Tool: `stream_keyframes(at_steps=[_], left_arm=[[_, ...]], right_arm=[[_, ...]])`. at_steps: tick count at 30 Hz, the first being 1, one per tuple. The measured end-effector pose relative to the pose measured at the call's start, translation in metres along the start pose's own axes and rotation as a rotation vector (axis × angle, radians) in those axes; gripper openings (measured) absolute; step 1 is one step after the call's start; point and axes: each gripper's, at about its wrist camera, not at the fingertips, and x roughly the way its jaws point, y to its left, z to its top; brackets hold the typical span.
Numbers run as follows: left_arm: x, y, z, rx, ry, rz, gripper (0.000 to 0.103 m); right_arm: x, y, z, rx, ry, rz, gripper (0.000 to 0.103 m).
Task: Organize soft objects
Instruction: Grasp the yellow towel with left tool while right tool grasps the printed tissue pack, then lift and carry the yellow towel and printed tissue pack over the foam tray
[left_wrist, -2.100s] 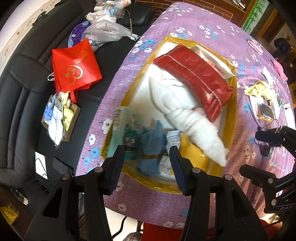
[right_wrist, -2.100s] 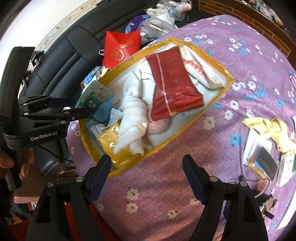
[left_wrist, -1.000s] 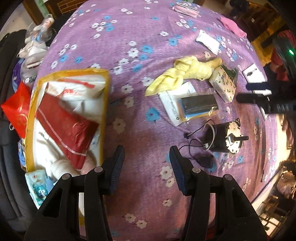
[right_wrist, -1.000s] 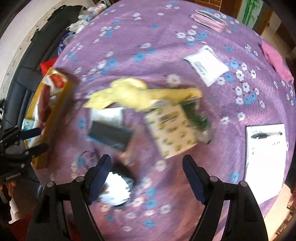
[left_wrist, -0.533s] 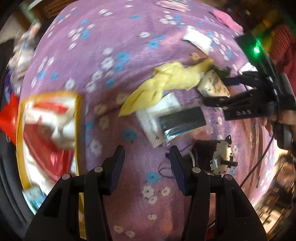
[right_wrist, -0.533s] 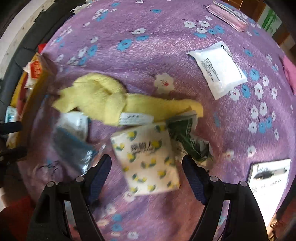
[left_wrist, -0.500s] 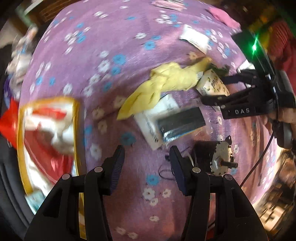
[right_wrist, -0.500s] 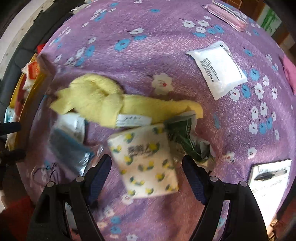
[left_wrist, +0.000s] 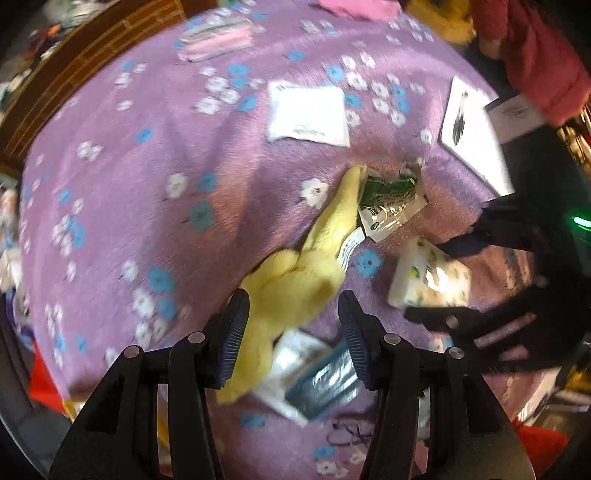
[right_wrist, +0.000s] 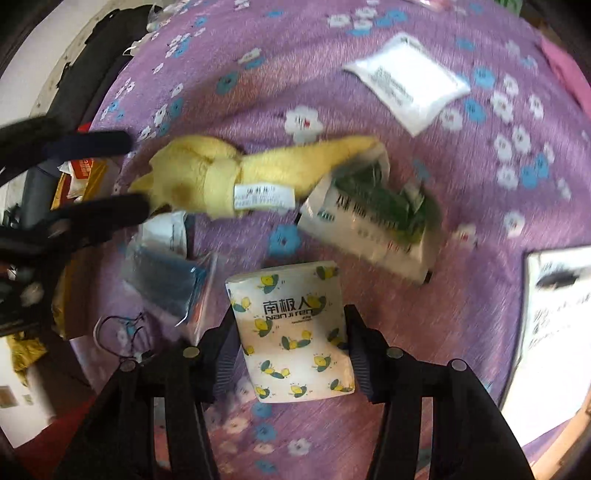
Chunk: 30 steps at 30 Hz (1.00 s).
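Note:
A knotted yellow towel (left_wrist: 295, 280) lies on the purple flowered tablecloth (left_wrist: 155, 184). My left gripper (left_wrist: 291, 321) is open with its fingers on either side of the towel's thick end. A white tissue pack with lemon print (right_wrist: 291, 328) lies between the open fingers of my right gripper (right_wrist: 290, 339). The pack also shows in the left wrist view (left_wrist: 428, 277), with the right gripper (left_wrist: 465, 273) around it. The towel (right_wrist: 229, 173) and the left gripper (right_wrist: 110, 177) show in the right wrist view. I cannot tell if any finger touches.
A green-and-white packet (right_wrist: 373, 218) lies by the towel's thin end. A clear bag with a dark item (right_wrist: 166, 269) and a black cable (right_wrist: 122, 332) lie left of the tissue pack. A white pouch (right_wrist: 406, 81), a notepad (right_wrist: 554, 314) and a pink pack (left_wrist: 218, 40) lie farther off.
Both grippers have moved in over the table, away from the yellow tray. The left one now straddles the yellow towel and the right one straddles the tissue pack.

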Motion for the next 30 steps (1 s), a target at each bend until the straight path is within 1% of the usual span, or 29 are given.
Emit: stream_keyframes(at_steps=[1,2,3,5,8,9,10,11,13,16,19,20,22,25,28,30], left_arm=[[0.006,-0.002,0.001,0.014,0.014,0.011,0.058],[0.012,-0.005,0.002,0.041,0.015,0.051,0.063],[0.017,-0.006,0.002,0.062,0.015,0.072,0.066],[0.025,-0.008,0.003,0.093,0.012,0.114,0.07],[0.036,-0.008,0.005,0.102,0.005,0.166,0.07],[0.038,-0.006,0.006,0.085,-0.004,0.161,0.069],[0.037,-0.002,0.006,0.062,-0.024,0.162,0.058],[0.036,0.003,0.005,0.031,-0.045,0.171,0.054],[0.033,0.015,0.002,-0.035,-0.057,0.144,0.044],[0.021,0.035,-0.011,-0.132,-0.087,0.097,0.043],[0.003,0.055,-0.032,-0.24,-0.102,0.029,0.043],[-0.004,0.06,-0.042,-0.272,-0.107,0.016,0.043],[-0.021,0.065,-0.062,-0.319,-0.125,0.003,0.043],[-0.053,0.064,-0.099,-0.397,-0.172,-0.024,0.043],[-0.08,0.064,-0.15,-0.466,-0.211,-0.024,0.043],[-0.091,0.068,-0.178,-0.515,-0.224,-0.028,0.043]], right_arm=[[-0.002,-0.002,0.0,0.007,-0.004,0.0,0.054],[-0.003,-0.002,-0.001,0.012,-0.007,-0.006,0.054],[-0.003,-0.003,-0.002,0.02,-0.01,-0.006,0.054],[-0.005,-0.006,-0.007,0.036,-0.014,0.004,0.054],[-0.009,-0.012,-0.011,0.044,-0.027,0.001,0.054],[-0.01,-0.013,-0.015,0.049,-0.032,0.002,0.054],[-0.009,-0.012,-0.018,0.056,-0.038,0.002,0.054],[-0.011,-0.014,-0.018,0.063,-0.043,0.003,0.054],[-0.013,-0.014,-0.021,0.071,-0.056,-0.002,0.054],[-0.024,-0.016,-0.022,0.067,-0.075,-0.011,0.054],[-0.037,-0.002,-0.024,0.027,-0.095,-0.027,0.054],[-0.038,-0.002,-0.023,0.015,-0.101,-0.031,0.054],[-0.046,0.012,-0.018,-0.015,-0.118,-0.036,0.054],[-0.057,0.034,-0.014,-0.07,-0.142,-0.024,0.054],[-0.063,0.062,-0.01,-0.133,-0.153,-0.019,0.054],[-0.063,0.08,-0.008,-0.181,-0.155,-0.009,0.054]])
